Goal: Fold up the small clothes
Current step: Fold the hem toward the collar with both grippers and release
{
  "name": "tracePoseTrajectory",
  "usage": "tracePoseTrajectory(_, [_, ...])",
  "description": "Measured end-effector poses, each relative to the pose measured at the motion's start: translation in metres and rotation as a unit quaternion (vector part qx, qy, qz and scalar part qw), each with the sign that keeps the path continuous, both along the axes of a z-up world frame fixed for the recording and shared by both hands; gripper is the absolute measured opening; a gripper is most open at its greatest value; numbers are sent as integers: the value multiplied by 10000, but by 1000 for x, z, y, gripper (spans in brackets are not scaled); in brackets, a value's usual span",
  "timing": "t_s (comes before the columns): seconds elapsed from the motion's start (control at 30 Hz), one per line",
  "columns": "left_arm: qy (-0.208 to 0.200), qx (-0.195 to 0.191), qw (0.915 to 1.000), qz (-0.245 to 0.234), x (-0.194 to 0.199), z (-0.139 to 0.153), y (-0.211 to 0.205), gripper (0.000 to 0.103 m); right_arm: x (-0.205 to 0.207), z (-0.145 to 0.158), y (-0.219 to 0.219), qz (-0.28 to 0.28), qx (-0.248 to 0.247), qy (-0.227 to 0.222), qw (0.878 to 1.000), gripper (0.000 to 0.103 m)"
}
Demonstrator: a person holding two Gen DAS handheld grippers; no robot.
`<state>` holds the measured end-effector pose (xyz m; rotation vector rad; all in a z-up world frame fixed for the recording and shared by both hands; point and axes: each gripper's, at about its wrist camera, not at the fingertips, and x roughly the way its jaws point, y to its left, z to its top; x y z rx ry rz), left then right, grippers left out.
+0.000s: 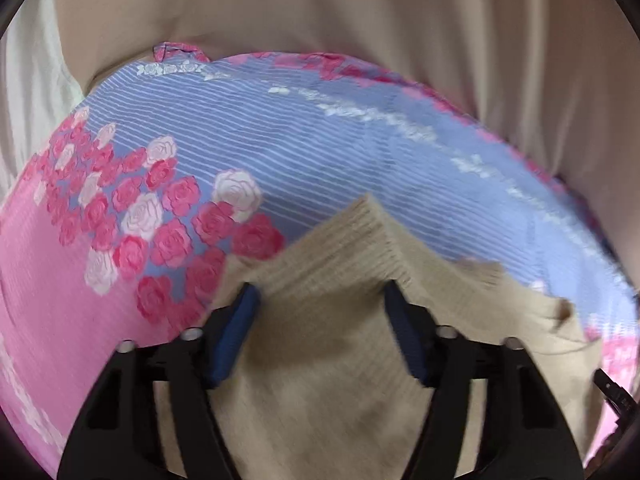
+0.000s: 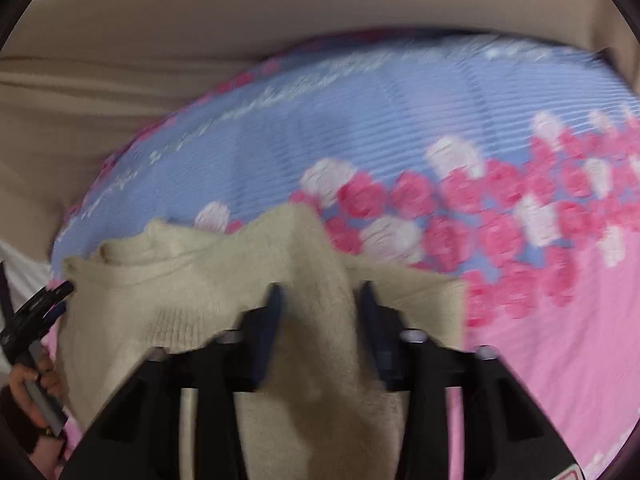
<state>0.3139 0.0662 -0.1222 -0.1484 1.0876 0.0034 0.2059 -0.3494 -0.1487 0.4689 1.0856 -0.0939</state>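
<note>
Left wrist: left gripper (image 1: 320, 300) pinching beige knit (image 1: 320, 360) over floral sheet (image 1: 280, 152); right gripper (image 2: 320, 300) pinching same knit.

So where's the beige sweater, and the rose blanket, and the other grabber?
beige sweater (image 1: 340, 248): left wrist view, the ribbed edge bunched between the fingers.
rose blanket (image 2: 540, 340): right wrist view, its plain pink part.
left gripper (image 2: 38, 312): right wrist view, far left, on its black finger.
</note>
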Motion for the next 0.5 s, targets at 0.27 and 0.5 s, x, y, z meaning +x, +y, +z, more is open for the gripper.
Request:
tracePoseTrajectory(0.27, [-43,66,9999,-93,24,-6,8,52,-14,-7,-23,-549,-189,-10,9983,11])
tracePoseTrajectory(0.5, [-690,-619,9928,-758,-44,65,-11,67,-54,83,37,-77,-490,-978,9940,17])
